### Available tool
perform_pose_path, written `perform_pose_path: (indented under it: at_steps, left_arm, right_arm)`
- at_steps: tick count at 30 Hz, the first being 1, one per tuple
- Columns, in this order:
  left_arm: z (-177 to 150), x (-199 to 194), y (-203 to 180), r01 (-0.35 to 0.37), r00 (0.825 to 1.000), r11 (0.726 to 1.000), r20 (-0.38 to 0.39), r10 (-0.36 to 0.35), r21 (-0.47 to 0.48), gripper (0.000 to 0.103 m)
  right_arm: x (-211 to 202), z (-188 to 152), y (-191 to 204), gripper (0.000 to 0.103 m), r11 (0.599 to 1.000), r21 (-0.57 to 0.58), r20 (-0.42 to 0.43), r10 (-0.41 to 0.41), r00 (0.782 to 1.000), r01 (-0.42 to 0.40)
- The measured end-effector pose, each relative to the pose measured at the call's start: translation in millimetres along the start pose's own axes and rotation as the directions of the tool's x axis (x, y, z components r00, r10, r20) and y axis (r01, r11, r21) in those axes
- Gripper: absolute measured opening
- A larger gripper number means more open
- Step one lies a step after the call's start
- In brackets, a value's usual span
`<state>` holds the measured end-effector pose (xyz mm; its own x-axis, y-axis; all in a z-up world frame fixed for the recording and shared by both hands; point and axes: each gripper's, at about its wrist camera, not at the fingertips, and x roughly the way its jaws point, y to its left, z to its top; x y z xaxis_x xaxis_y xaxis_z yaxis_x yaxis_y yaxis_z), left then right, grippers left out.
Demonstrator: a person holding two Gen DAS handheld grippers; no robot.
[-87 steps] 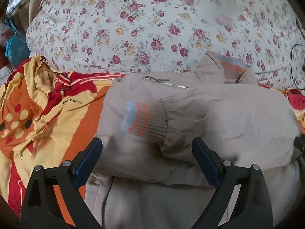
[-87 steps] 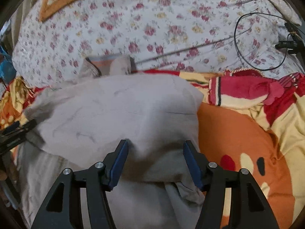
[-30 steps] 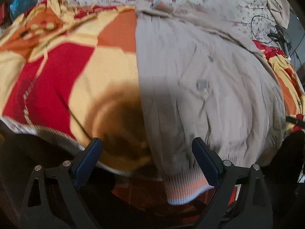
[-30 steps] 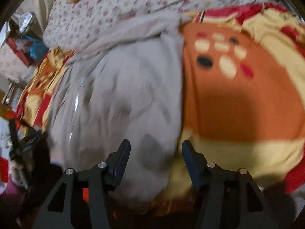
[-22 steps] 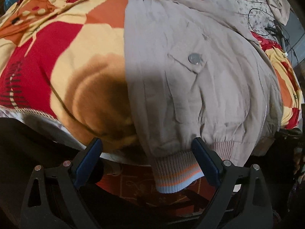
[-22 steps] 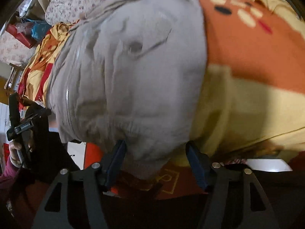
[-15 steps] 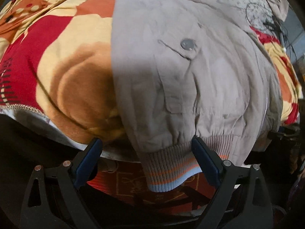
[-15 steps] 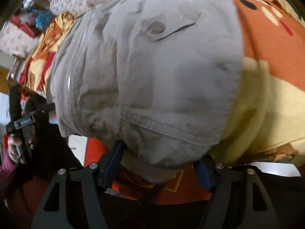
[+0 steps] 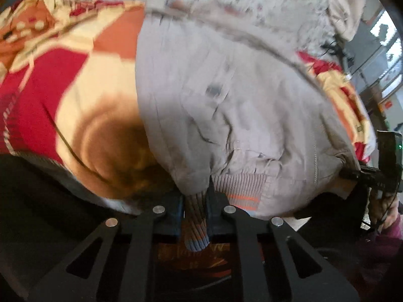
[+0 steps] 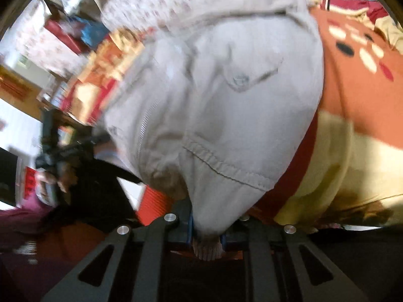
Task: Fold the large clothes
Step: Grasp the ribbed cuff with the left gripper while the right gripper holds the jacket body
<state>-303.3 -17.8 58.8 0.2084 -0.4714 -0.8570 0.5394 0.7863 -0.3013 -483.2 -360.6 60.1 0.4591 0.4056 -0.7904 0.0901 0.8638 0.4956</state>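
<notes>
Beige cotton jacket with a ribbed striped hem (image 9: 241, 115) lies centre frame on the red-orange-cream patterned blanket (image 9: 60, 95), hem hanging off the near bed edge. Left gripper (image 9: 195, 209) is clamped on the ribbed hem (image 9: 239, 183); right gripper (image 10: 206, 229) is closing, with the opposite hem corner pinched between its jaws. Step: hem grab for the bottom-up fold. Next, likely lift both corners together and carry them toward the collar at the upper frame, keeping tension even. A second ago both grippers were wide open around the hem.
</notes>
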Motion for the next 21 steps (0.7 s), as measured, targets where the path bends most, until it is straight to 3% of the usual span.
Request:
perform_pose_path:
  at_steps: [5,9,16,21]
  left_arm:
    - [26,-37,-3,0.038,0.994,0.999,0.098,-0.040,0.022,0.011]
    - [55,-54,5,0.067,0.982,0.998,0.180,-0.064,-0.013,0.011]
    - [103,-57,3,0.021,0.962,1.000,0.271,-0.015,-0.020,0.011]
    - [122,-51,3,-0.007,0.957,1.000,0.289,0.012,-0.021,0.011]
  right_arm:
    - [-32,15,4,0.014,0.997,-0.003,0.111,0.077,0.991,-0.078]
    - [-46,38,12,0.014,0.990,-0.013,0.195,0.137,0.971,-0.137]
    - [-57,87,9,0.014,0.987,-0.026,0.308,0.160,0.938,-0.160]
    - [-53,108,9,0.014,0.989,-0.028,0.333,0.149,0.931,-0.148]
